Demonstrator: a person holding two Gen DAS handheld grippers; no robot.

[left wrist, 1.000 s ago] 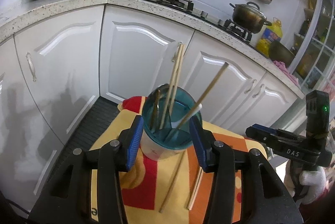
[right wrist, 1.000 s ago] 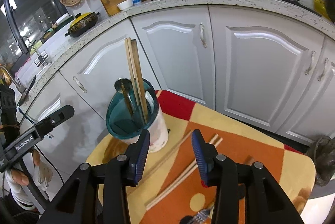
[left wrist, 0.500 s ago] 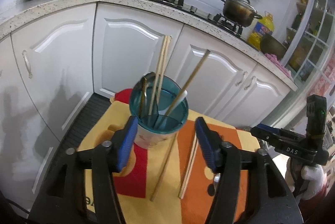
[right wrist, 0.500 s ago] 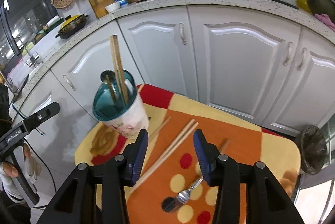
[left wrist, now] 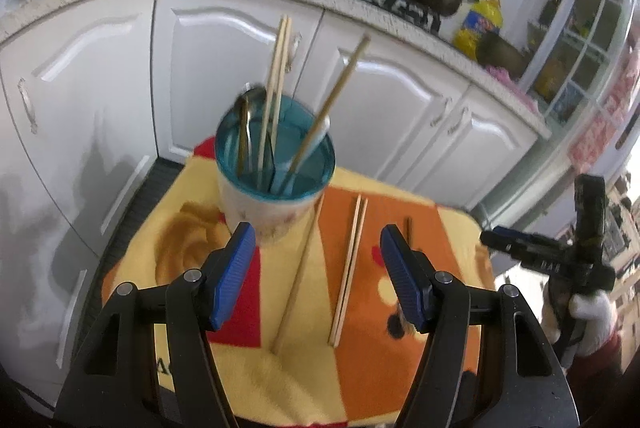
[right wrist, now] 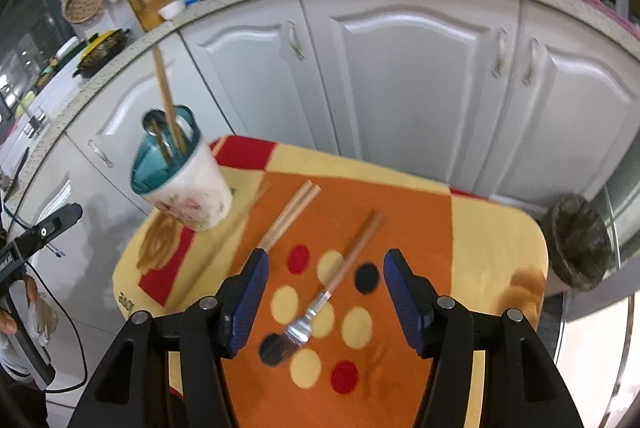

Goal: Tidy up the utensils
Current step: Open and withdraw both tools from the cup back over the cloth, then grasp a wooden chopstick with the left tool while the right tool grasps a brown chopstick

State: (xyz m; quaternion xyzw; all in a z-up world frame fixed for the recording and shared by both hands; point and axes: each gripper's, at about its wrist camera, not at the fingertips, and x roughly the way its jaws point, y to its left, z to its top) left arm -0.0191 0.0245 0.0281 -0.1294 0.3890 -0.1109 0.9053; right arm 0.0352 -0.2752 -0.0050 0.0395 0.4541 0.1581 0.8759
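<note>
My right gripper [right wrist: 324, 298] has just been opening its jaws, nothing between them. The fork [right wrist: 332, 294] lies on the tabletop [right wrist: 496, 228] at lower centre, its long axis running diagonally. My left gripper [left wrist: 318, 278], wide open and empty, faces the loose chopsticks [left wrist: 349, 268] beside the holder cup [left wrist: 272, 184].

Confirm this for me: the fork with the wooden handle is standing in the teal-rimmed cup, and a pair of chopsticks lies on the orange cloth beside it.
Not quite. The fork is not in the cup; it lies flat on the orange cloth, between the open fingers of the right gripper, as the right wrist view shows. The pair of chopsticks does lie on the cloth beside it.
</note>
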